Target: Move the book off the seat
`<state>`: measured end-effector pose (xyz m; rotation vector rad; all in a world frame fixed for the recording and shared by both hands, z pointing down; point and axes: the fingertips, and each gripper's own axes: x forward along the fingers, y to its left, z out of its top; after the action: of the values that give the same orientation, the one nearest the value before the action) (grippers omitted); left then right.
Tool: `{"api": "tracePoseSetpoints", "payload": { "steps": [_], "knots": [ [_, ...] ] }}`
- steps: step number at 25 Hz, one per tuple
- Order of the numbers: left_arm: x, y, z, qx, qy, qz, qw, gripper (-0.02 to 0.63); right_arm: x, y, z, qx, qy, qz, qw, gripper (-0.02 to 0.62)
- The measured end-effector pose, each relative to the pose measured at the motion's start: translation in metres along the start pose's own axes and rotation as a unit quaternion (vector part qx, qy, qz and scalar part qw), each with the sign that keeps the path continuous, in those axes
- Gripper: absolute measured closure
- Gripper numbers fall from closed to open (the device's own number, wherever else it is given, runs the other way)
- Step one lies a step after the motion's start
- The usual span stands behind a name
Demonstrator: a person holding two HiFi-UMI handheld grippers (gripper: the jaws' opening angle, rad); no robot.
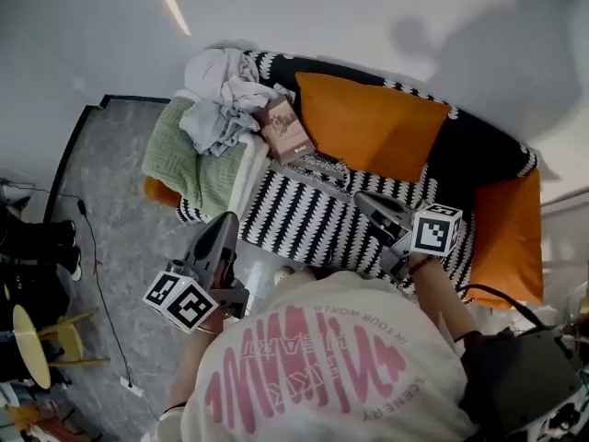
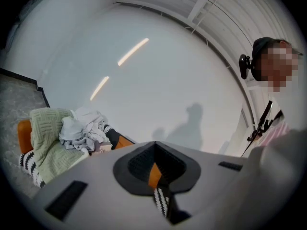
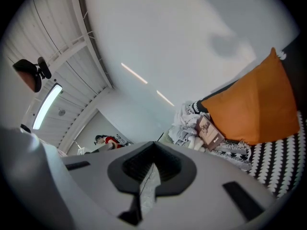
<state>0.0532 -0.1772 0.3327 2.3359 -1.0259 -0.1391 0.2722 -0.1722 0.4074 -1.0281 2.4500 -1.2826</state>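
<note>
The book (image 1: 285, 129) lay on the sofa seat, just beside the left edge of the big orange cushion (image 1: 373, 127). It rested against the heap of pale clothes (image 1: 221, 99) that sat on the far side of it from the cushion. In the head view its long axis ran slantwise, from the clothes end down toward the cushion's lower corner, cover facing up. The right gripper view showed it the same way, the book (image 3: 209, 131) tucked under the cushion's (image 3: 254, 104) near corner. A green blanket (image 1: 189, 155) lay further from the cushion than the clothes. The black-and-white striped throw (image 1: 313, 215) spread below the cushion, toward the person.

Both tools hung well short of the book, on the person's side of the cushion and over the front of the throw. The left gripper (image 1: 224, 221) sat lower left of the cushion and pointed up and rightward. The right gripper (image 1: 366, 203) sat directly below the cushion and pointed up and leftward. Their lines converged roughly on the book, and neither looked clearly nearer. Each had its jaws pressed together with nothing between them; only a thin slit showed past the pads.

I judged the reach as not yet made. The coming move would need one gripper to spread and come in across the book's short side.
</note>
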Motion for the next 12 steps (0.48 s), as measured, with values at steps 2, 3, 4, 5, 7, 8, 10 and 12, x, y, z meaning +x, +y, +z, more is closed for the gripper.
{"api": "tracePoseSetpoints", "payload": {
  "steps": [2, 3, 4, 5, 7, 8, 10, 12],
  "knots": [
    [-0.001, 0.010, 0.005, 0.000, 0.006, -0.008, 1.0000, 0.598, 0.008, 0.004, -0.003, 0.002, -0.007, -0.006, 1.000, 0.588],
    [-0.002, 0.015, 0.008, -0.001, 0.008, -0.011, 0.9999, 0.598, 0.013, 0.006, -0.004, 0.003, -0.010, -0.009, 1.000, 0.588],
    [-0.003, 0.020, 0.010, -0.002, 0.011, -0.015, 0.9998, 0.598, 0.017, 0.008, -0.007, 0.004, -0.011, -0.011, 1.000, 0.588],
    [-0.004, 0.024, 0.011, -0.002, 0.014, -0.018, 0.9997, 0.598, 0.022, 0.010, -0.009, 0.005, -0.012, -0.012, 1.000, 0.588],
    [-0.006, 0.031, 0.014, -0.001, 0.021, -0.025, 0.9995, 0.598, 0.030, 0.012, -0.014, 0.009, -0.015, -0.017, 1.000, 0.588],
    [-0.007, 0.034, 0.016, -0.001, 0.024, -0.028, 0.9993, 0.598, 0.034, 0.013, -0.016, 0.012, -0.017, -0.020, 1.000, 0.588],
    [-0.010, 0.041, 0.020, -0.001, 0.030, -0.034, 0.9990, 0.598, 0.042, 0.016, -0.019, 0.016, -0.022, -0.025, 0.999, 0.588],
    [-0.013, 0.048, 0.022, -0.002, 0.035, -0.039, 0.9986, 0.598, 0.049, 0.021, -0.022, 0.017, -0.025, -0.028, 0.999, 0.588]
  ]
}}
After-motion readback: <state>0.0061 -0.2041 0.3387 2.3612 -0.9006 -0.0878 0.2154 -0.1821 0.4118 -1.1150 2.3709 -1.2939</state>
